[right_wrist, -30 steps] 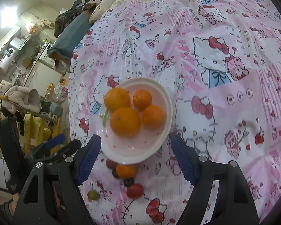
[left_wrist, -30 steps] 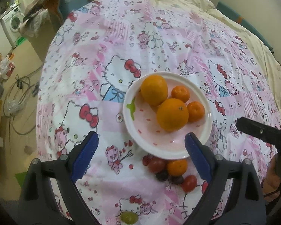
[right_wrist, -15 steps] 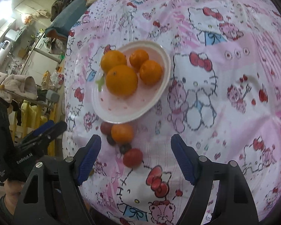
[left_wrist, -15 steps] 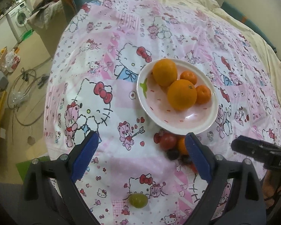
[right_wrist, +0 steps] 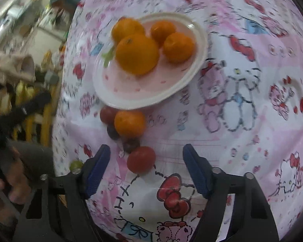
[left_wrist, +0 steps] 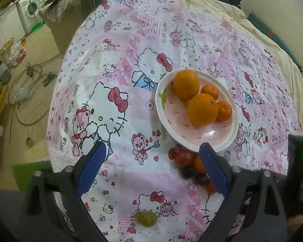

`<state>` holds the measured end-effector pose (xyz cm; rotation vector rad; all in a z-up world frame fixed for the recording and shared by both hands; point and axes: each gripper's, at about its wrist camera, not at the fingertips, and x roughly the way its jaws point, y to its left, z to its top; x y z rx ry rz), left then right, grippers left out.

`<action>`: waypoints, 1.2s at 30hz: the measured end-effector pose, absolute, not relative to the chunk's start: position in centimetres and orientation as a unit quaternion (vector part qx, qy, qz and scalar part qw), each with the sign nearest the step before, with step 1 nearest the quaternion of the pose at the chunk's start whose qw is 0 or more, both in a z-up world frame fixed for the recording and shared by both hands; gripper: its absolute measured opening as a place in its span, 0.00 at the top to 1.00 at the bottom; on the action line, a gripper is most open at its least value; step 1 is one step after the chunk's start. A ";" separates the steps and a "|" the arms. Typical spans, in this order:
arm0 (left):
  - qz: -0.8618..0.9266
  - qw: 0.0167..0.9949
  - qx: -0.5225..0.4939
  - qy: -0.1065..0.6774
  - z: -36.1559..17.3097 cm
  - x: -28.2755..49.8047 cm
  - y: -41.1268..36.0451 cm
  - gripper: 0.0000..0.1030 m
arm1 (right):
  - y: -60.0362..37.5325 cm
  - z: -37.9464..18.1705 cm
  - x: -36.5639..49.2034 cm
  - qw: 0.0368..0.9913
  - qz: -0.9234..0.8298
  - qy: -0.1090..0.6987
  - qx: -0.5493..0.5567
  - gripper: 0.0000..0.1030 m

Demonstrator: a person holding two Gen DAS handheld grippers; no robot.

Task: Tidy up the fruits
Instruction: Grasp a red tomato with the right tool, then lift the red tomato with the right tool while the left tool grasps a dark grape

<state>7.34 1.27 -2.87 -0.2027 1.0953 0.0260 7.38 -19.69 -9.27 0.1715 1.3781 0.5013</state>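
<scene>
Both claws wide, right claw [right_wrist: 146, 170] nearing red tomato [right_wrist: 141, 159], plate [right_wrist: 183, 82] rim beyond, cloth [right_wrist: 252, 141] bare rightward

Both views are lit by soft, warm indoor light with a yellowish cast and only faint shadows. The left wrist view is fairly sharp at centre; a small glare spot sits on the plate [left_wrist: 211, 133] at right of centre. The right wrist view is smeared by motion blur, worst at its left edge. Both bend strongly toward dark, rounded fisheye corners.
</scene>
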 end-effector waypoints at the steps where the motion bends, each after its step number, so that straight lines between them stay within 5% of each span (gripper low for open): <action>1: 0.013 0.849 -0.097 0.520 -2.8 7.4 1.3 0.11 | -19.0 -9.4 7.2 0.740 0.233 0.628 0.060 0.30; 12: 0.019 0.845 -0.104 0.524 -3.1 7.4 1.8 0.11 | -15.2 -10.9 5.8 0.743 0.258 0.613 -0.072 0.39; 24: 0.020 0.845 -0.101 0.525 -3.4 7.4 1.6 0.11 | -13.4 -11.5 5.4 0.747 0.256 0.605 -0.105 0.61; 36: 0.020 0.842 -0.097 0.531 -4.0 7.4 1.6 0.11 | -15.7 -10.0 6.0 0.752 0.257 0.603 -0.074 0.62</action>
